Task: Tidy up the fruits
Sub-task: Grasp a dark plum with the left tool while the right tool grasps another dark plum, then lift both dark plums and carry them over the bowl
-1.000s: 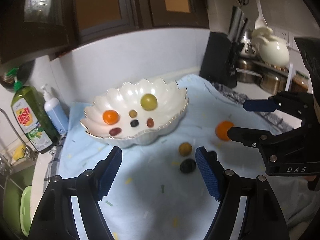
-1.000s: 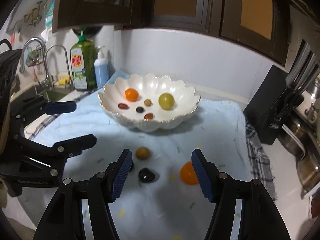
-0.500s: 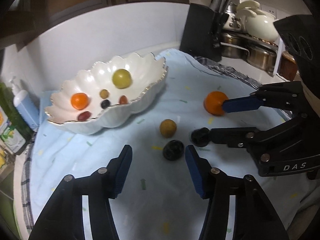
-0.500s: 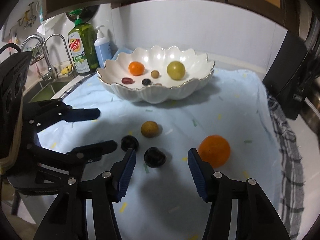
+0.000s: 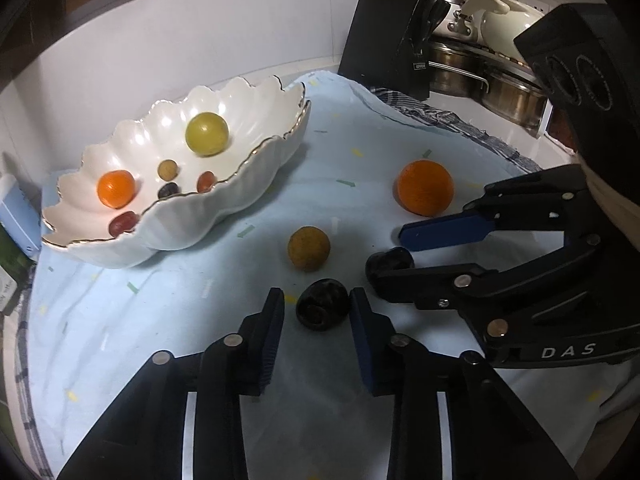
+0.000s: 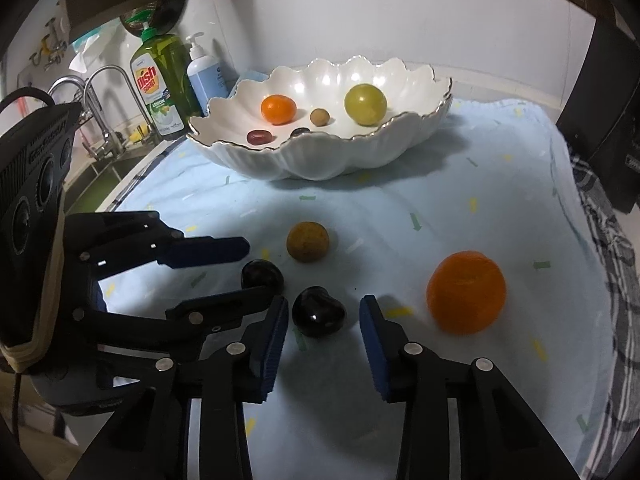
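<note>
The left gripper (image 5: 316,308) has just been closing, now narrow, around a dark fruit (image 5: 322,304) (pads not pressing). The right gripper (image 6: 322,312) does likewise around the second dark fruit (image 6: 318,311), in the middle of the cloth (image 5: 160,320).

The bowl (image 6: 320,160) is shiny and smooth. The blue cloth (image 6: 440,208) looks soft. The dark fruit (image 6: 318,316) is glossy.

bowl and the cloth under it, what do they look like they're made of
Bowl: probably glazed ceramic or porcelain. It is glossy white with bright highlights, a scalloped wall and a thin gold rim line.
Cloth: a soft woven fabric, matte pale blue with small coloured flecks, and it wrinkles and drapes. The exact fibre cannot be told.
</note>
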Tool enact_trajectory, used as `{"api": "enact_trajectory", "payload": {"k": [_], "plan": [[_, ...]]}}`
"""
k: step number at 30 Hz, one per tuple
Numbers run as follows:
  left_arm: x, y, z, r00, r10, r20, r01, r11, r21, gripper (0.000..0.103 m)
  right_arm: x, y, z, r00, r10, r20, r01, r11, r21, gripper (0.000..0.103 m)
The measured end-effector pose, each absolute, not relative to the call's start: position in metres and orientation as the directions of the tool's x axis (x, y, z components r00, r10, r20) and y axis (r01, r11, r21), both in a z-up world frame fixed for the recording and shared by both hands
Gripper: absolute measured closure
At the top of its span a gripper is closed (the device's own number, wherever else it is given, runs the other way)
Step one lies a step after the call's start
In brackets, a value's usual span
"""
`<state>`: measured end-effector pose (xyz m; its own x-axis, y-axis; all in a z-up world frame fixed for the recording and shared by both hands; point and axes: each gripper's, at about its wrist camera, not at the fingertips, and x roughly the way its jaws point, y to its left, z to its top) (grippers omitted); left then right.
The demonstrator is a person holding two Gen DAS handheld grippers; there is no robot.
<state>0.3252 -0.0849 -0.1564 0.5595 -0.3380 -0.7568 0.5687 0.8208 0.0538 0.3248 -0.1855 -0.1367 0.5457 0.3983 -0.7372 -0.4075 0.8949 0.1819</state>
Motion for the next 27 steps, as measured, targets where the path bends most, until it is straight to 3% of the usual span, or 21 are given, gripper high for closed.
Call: {"api": "enact_trajectory", "payload": {"k": [5,27], "plan": [[0.327,-0.086,-0.158,0.547,-0.349,-0.761,0.570,0.821,0.032,0.076,0.330,-0.187,-0.142,0.508,0.436,-0.743,-0.411,0.881,0.236,0.073],[0.316,-0.060,-0.122,0.609,-0.324,-0.725,0.399,0.914,-0.073,0.077,0.307,-0.188,-0.115,0.602,0.392,-0.695,-0.379,0.907,0.183,0.074]]}}
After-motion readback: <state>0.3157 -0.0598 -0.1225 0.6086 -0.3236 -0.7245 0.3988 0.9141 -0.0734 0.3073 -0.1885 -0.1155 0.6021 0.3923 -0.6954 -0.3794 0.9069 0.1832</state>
